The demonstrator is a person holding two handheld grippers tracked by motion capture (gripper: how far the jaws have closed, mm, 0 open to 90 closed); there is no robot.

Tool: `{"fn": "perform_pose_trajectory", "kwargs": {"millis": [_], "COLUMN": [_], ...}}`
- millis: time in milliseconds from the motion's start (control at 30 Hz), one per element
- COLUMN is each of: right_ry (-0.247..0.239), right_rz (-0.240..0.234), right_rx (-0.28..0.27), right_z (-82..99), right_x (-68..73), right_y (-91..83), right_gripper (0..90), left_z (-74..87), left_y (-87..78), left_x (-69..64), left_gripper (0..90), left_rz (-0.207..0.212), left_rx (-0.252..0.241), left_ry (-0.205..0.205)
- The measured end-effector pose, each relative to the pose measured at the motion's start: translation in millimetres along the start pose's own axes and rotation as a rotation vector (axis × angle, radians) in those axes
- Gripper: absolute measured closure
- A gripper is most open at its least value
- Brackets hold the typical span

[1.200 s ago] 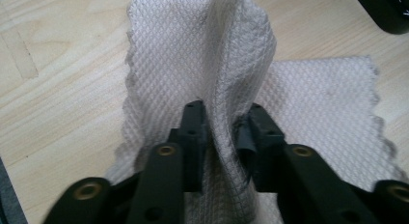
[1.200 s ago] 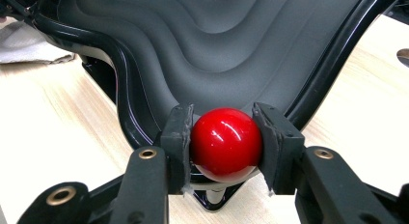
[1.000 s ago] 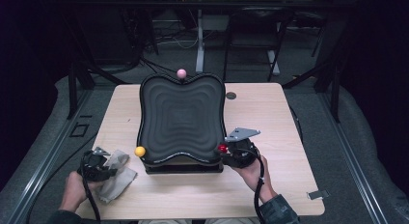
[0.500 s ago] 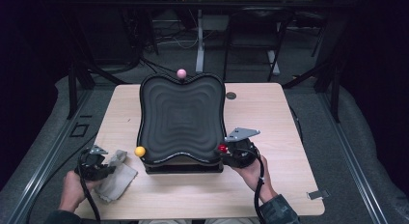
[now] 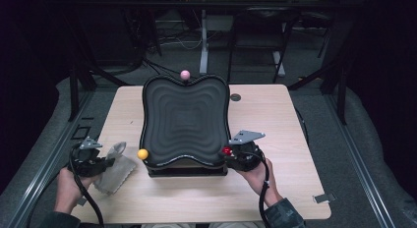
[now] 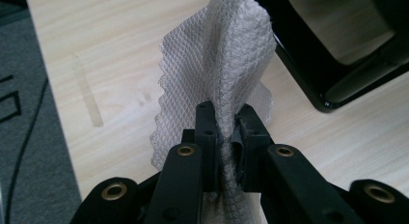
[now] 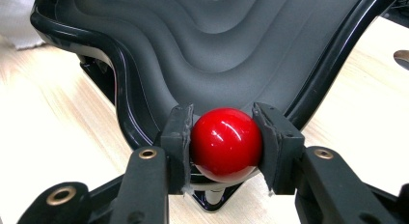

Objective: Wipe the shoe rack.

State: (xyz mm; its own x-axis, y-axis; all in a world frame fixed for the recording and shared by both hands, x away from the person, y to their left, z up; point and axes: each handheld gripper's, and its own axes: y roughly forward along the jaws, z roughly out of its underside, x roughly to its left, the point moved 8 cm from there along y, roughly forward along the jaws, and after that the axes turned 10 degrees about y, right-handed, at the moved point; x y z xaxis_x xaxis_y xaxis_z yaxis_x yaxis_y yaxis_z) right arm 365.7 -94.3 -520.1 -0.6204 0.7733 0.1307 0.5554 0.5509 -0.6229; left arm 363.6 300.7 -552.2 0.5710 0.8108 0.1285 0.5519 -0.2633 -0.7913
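Two grips at once: you pinch a cloth on the left and a red ball on the right.

Your left gripper (image 6: 225, 120) has its jaws pressed together on the white textured cloth (image 6: 226, 55), which stands up from the jaws above the wooden table (image 5: 275, 125), just beside the near left corner of the black wavy tray (image 5: 186, 117). Your right gripper (image 7: 224, 137) clamps the red ball (image 7: 226, 143) at the tray's near right corner. A yellow ball (image 5: 142, 154) sits at the near left corner and a pink ball (image 5: 185, 74) at the far edge.

Overhead forward-down; two close claw-mounted views.
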Motion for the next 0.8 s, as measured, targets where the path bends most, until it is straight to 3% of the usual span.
{"fn": "perform_pose_trajectory", "kwargs": {"millis": [800], "right_ry": [-0.018], "right_rz": [0.02], "right_rx": [0.0], "right_z": [0.1], "right_x": [-0.3], "right_y": [0.1], "right_gripper": [59.8], "left_z": [-57.9], "left_y": [-50.5], "left_x": [19.9], "left_gripper": [82.0], "left_rz": [-0.068], "left_rx": [-0.085], "left_ry": [0.022]}}
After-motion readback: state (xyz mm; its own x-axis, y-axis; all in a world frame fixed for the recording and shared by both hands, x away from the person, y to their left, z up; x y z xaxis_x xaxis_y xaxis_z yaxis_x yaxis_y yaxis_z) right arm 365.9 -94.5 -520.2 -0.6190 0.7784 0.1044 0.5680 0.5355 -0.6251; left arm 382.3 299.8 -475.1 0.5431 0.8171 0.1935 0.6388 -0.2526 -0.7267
